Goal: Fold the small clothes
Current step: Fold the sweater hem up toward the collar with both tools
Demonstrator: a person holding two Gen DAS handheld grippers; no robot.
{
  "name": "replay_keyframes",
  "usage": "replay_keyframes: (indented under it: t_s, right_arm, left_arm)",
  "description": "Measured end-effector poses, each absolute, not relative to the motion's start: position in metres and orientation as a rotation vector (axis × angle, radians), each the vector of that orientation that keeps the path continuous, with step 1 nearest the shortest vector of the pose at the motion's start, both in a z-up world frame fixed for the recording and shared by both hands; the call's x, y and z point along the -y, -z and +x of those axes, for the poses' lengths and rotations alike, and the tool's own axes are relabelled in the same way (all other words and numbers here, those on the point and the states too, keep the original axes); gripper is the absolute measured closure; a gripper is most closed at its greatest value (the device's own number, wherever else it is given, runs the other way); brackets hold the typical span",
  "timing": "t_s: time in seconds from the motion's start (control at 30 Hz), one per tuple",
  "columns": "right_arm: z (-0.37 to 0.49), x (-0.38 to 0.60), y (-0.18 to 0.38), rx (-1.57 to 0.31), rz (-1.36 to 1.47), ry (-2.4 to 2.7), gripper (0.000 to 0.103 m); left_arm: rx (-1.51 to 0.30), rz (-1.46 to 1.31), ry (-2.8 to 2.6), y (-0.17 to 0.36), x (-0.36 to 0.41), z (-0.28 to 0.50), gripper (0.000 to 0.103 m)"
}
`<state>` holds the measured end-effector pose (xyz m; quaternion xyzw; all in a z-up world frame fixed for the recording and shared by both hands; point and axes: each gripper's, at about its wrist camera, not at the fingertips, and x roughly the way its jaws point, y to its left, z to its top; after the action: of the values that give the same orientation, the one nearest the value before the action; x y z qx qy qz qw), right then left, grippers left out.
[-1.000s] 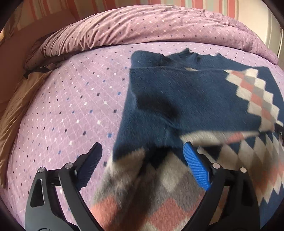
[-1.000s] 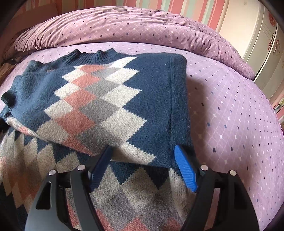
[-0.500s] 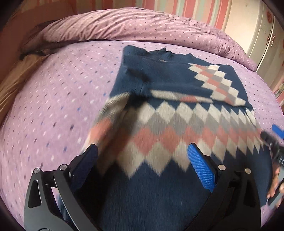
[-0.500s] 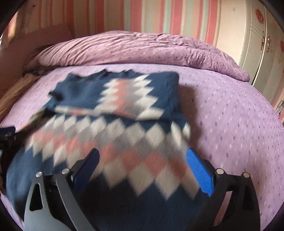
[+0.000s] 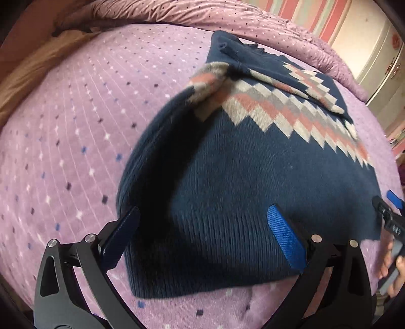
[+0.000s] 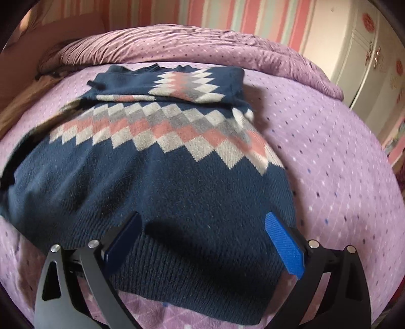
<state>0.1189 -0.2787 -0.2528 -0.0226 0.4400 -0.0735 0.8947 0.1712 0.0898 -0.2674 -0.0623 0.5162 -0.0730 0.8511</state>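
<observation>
The left gripper (image 5: pixel 202 230) has its fingers (image 5: pixel 286 240) spread wide with nothing pinched, their blue pads apart above the navy hem of the sweater (image 5: pixel 253 182); its jaws have just been opening. The right gripper (image 6: pixel 202 235) likewise has its fingers (image 6: pixel 284 246) parted and empty over the ribbed hem, having just opened too, and it also shows at 3 o'clock in the left wrist view, held by a hand (image 5: pixel 393 268). The sweater lies on the bed (image 6: pixel 329 151), its plain navy lower part nearest the fingers and its band of pink, grey and cream diamonds toward 12 o'clock, where the upper part is folded over onto itself. One sleeve end curls up at about 11 o'clock in the left wrist view. Beyond the sweater, at 12 o'clock, a rumpled purple duvet (image 6: pixel 202 45) runs across the bed, with striped wall (image 6: pixel 227 15) behind and a pale wardrobe (image 6: pixel 367 63) at 2 o'clock.
</observation>
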Motion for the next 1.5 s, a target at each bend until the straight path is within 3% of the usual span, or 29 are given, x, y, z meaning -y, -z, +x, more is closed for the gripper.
replay_keyframes:
  t_s: [0.33,0.53,0.9,1.23,1.5]
  right_arm:
    - [0.127,0.266,0.233,-0.867,-0.054,0.130,0.005]
    - [0.124,0.267,0.228,-0.872,-0.076,0.128,0.005]
    - [0.085,0.337,0.290,-1.071,0.047,0.228,0.006]
    - [0.059,0.324,0.229,-0.874,0.022,0.212,0.005]
    - [0.049,0.298,0.228,-0.860,-0.048,0.174,0.005]
  left_arm:
    - [-1.070,-0.032,0.105,0.260,-0.079,0.148,0.003]
    - [-1.070,-0.111,0.117,0.254,-0.104,0.142,0.003]
    - [-1.090,-0.201,0.168,0.261,-0.113,0.136,0.003]
    - [-1.035,-0.230,0.299,0.271,-0.109,0.126,0.003]
    - [-1.041,-0.282,0.267,0.280,-0.140,0.114,0.003]
